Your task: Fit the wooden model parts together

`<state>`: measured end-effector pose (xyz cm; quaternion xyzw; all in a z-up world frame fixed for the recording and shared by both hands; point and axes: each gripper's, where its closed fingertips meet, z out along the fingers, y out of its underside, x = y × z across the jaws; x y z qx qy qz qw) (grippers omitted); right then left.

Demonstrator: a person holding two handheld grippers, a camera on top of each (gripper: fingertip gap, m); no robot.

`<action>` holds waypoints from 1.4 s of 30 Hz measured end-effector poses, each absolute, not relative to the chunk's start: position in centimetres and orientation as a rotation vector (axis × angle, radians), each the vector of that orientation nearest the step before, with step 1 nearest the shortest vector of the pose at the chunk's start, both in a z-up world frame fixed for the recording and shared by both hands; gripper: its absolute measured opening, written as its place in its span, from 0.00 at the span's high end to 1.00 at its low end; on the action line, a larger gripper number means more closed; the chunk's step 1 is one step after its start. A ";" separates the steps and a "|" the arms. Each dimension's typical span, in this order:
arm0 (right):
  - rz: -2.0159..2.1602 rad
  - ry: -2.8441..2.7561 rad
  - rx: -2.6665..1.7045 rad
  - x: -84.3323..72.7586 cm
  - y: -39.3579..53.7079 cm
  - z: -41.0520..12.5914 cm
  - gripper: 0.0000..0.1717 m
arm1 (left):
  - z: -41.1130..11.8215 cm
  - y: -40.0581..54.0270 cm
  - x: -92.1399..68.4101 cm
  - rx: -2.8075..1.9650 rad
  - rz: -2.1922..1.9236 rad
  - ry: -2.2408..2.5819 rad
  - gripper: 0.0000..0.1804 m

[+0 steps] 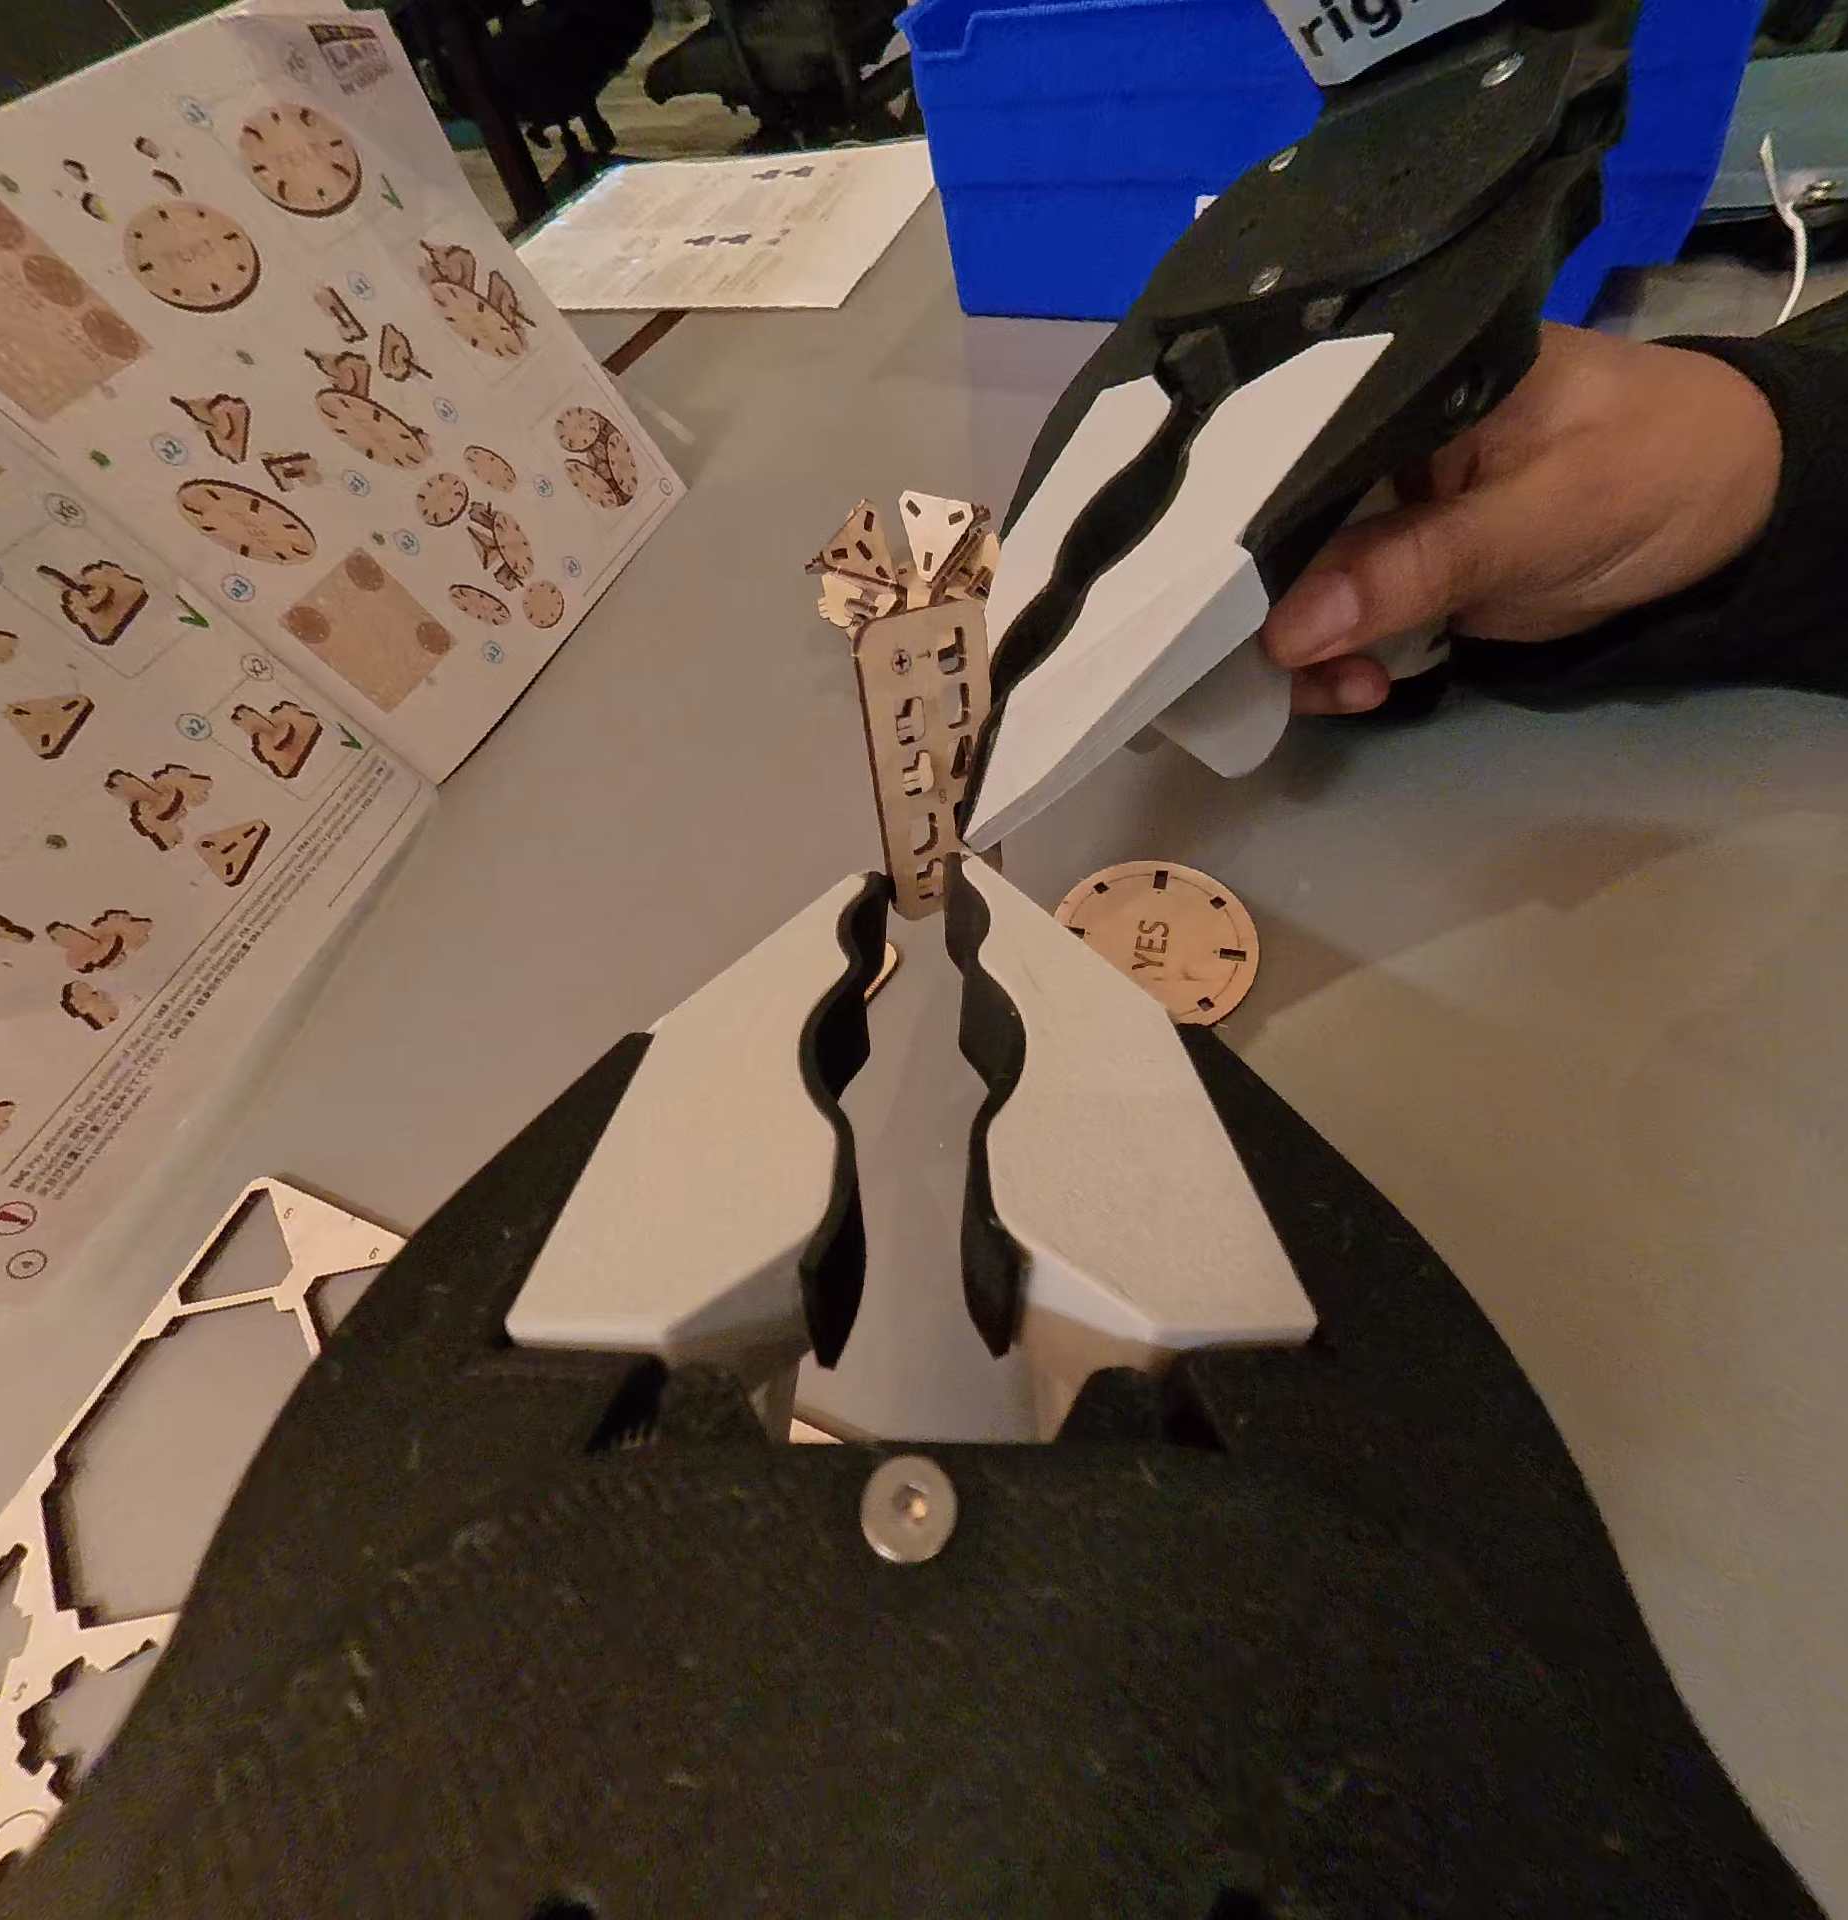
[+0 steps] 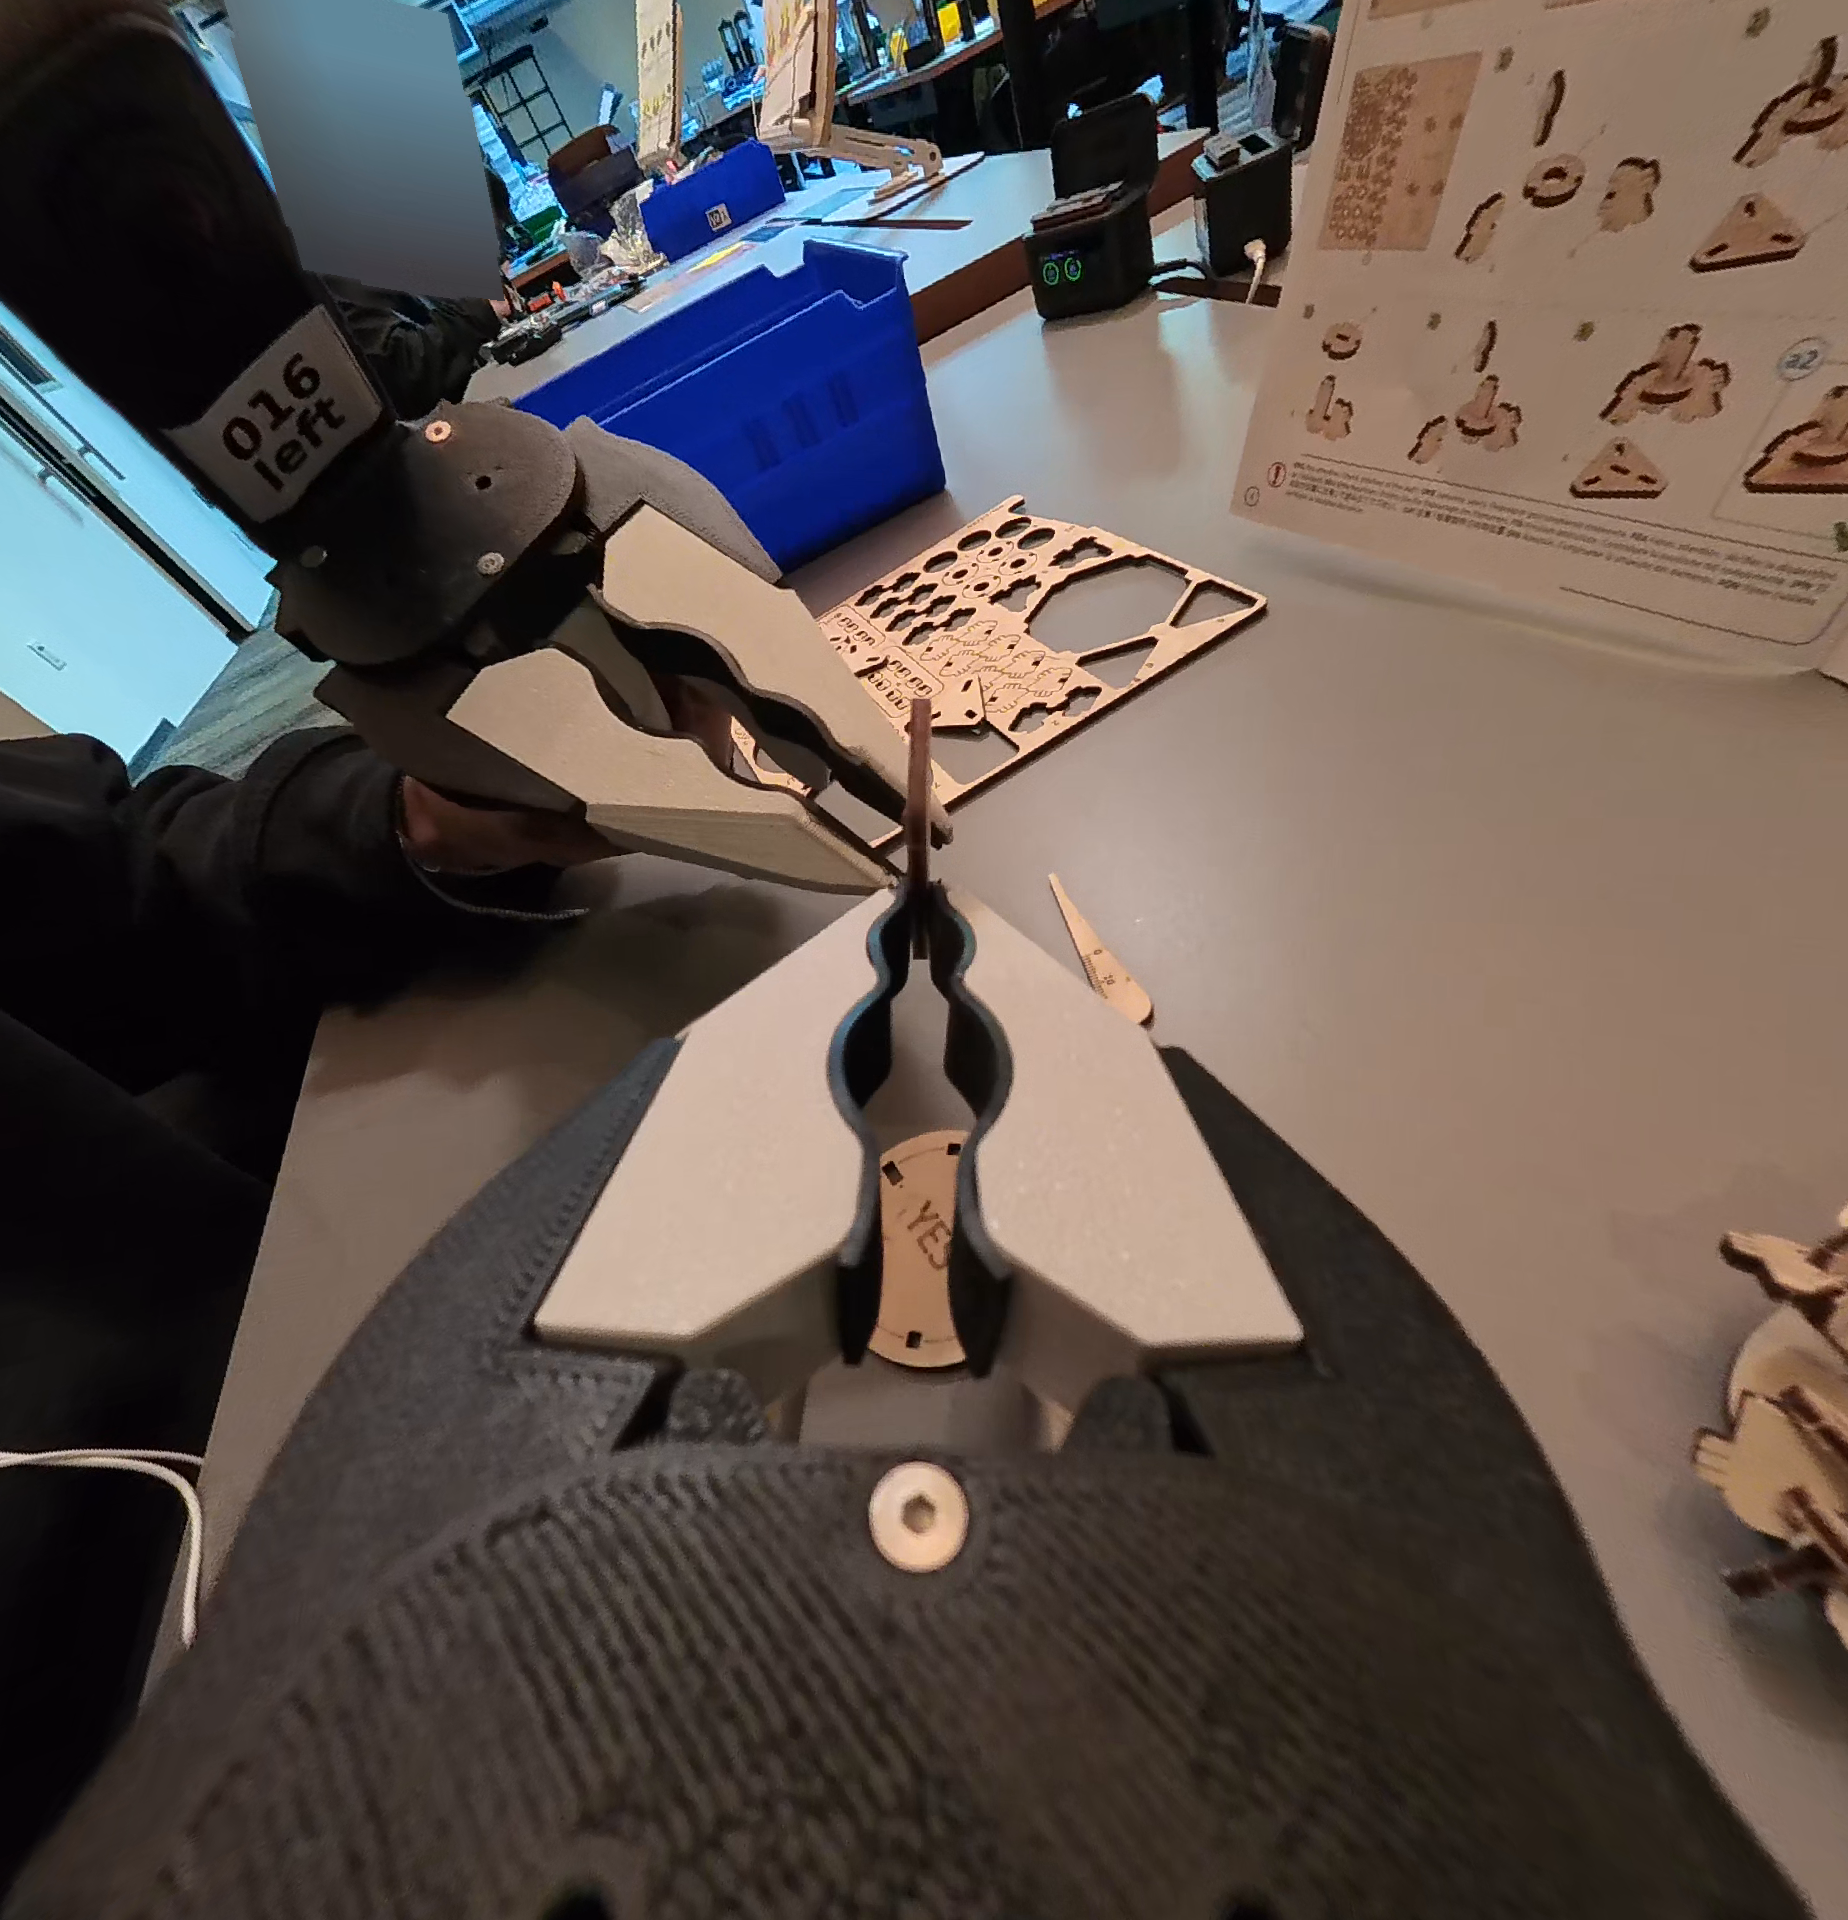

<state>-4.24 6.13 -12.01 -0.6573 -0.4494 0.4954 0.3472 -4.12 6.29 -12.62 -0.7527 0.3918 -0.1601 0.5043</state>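
A narrow wooden strip [image 1: 920, 748] with small cut-out parts stands upright above the grey table [image 1: 1419, 1143]. My left gripper [image 1: 915, 883] is shut on its lower end, with a pad against each long edge. My right gripper [image 1: 977, 821] reaches in from the upper right and is shut on the strip's right edge, pads on its flat faces. In the right wrist view the strip [image 2: 918, 769] shows edge-on, pinched at my right gripper's [image 2: 918, 904] tips. There my left gripper [image 2: 899, 852] comes from the left and clasps the strip just above them.
A round wooden disc [image 1: 1159, 951] lies on the table under the grippers. An assembled wooden model [image 1: 899, 561] stands behind the strip. A cut-out plywood sheet [image 2: 1055, 644], a pointed wooden stick [image 2: 1102, 961], a propped instruction sheet [image 1: 224, 520] and a blue bin [image 1: 1107, 156] surround the spot. My two grippers' fingertips are within a few centimetres of each other. Left tips and right tips are each some 8 centimeters from the round wooden disc [image 1: 1159, 951]. It is also in sight in the right wrist view [image 2: 918, 1238].
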 end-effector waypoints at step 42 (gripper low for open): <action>1.708 -1.224 -1.590 -2.8 4.0 -9.1 1.00 | -7.6 3.2 -2.9 -1.625 -1.466 0.682 0.96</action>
